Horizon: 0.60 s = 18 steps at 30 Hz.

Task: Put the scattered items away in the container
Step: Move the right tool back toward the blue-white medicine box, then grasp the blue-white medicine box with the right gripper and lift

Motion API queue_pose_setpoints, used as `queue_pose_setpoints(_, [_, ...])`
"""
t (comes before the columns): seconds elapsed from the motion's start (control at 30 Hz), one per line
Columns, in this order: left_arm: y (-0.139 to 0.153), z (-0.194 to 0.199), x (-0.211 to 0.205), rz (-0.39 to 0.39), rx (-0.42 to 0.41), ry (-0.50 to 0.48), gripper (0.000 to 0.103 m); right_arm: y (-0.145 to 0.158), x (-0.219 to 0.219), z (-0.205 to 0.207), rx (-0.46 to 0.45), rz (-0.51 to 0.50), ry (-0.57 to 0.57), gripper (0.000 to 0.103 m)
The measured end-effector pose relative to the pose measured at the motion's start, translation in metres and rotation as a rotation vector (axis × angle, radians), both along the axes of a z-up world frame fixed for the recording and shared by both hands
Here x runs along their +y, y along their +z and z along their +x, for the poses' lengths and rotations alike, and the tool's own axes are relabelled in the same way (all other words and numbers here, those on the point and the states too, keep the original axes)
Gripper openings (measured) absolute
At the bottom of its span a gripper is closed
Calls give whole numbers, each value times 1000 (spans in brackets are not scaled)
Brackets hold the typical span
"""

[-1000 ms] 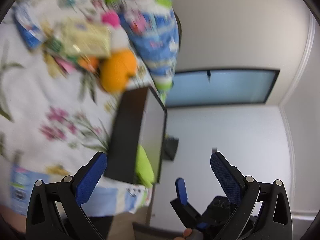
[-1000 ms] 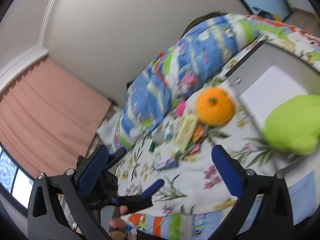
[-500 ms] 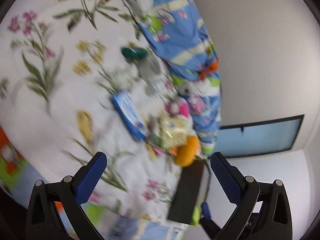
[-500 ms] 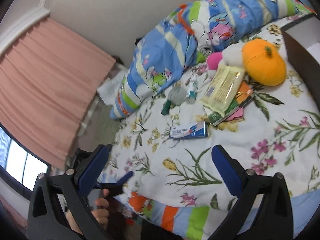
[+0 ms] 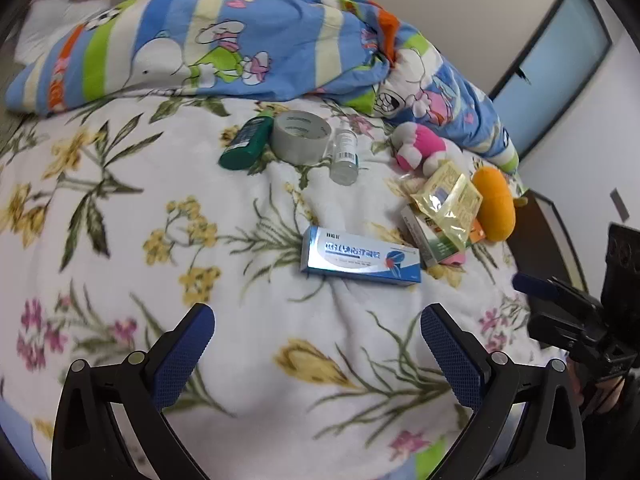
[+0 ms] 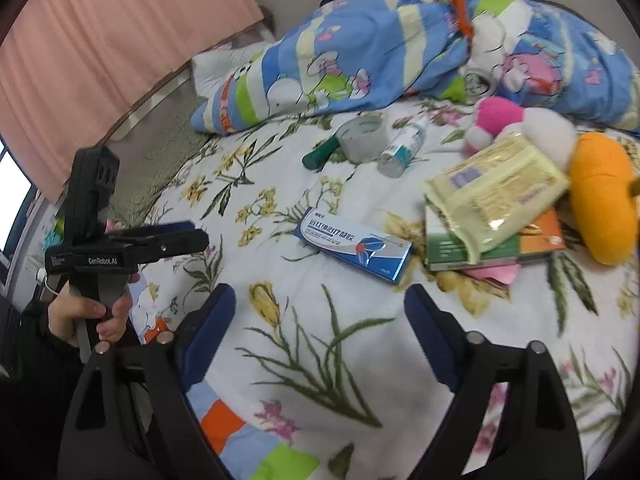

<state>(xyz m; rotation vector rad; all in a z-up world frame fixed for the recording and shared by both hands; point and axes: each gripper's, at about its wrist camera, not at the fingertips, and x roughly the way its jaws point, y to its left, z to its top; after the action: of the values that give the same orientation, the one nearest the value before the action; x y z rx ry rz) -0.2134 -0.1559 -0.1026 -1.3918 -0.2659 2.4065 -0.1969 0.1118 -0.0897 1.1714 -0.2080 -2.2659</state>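
A blue and white box [image 5: 360, 258] [image 6: 352, 244] lies on the floral bedspread, nearest both grippers. Behind it lie a green bottle [image 5: 244, 142] [image 6: 320, 154], a tape roll [image 5: 302, 136] [image 6: 362, 138] and a clear bottle [image 5: 344, 156] [image 6: 402, 148]. To the right lie a yellow packet [image 5: 446, 200] [image 6: 494, 190] on a green-orange box [image 6: 496, 248], a pink-white plush [image 5: 420, 148] [image 6: 500, 118] and an orange plush [image 5: 494, 204] [image 6: 600, 200]. The dark container's edge [image 5: 540, 232] shows at the right. My left gripper [image 5: 318, 338] and right gripper [image 6: 320, 316] are open and empty, short of the blue box.
A bunched cartoon duvet [image 5: 240, 44] [image 6: 400, 48] lies along the back of the bed. A pink curtain [image 6: 100, 40] hangs at the left. The right gripper shows at the right edge of the left wrist view [image 5: 568, 312].
Both cameras have swung from the container and wall down to the bedspread. The scattered items now lie in front of both open grippers.
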Motion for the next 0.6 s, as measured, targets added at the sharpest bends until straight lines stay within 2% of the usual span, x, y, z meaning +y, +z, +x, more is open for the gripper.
queue_pose_setpoints(0.1, [-8, -8, -2, 57, 10, -4, 103, -13, -7, -9, -2, -1, 4, 85])
queue_pose_setpoints(0.23, [-24, -21, 4, 56, 6, -18, 102, -32, -12, -23, -24, -4, -3, 81])
queue_pose_setpoints(0.3, [-33, -26, 7, 61, -3, -26, 90, -41, -12, -30, -31, -3, -8, 79])
queue_pose_setpoints(0.37, [-41, -32, 10, 62, -17, -40, 85, -49, -12, -36, -34, 0, -15, 78])
queue_pose_setpoints(0.47, [-51, -41, 15, 69, -31, -66, 79, -62, -11, -43, -62, -17, -27, 73])
queue_pose_setpoints(0.6, [-64, -52, 20, 88, -61, -79, 78, -75, -10, -51, -79, -42, -46, 72])
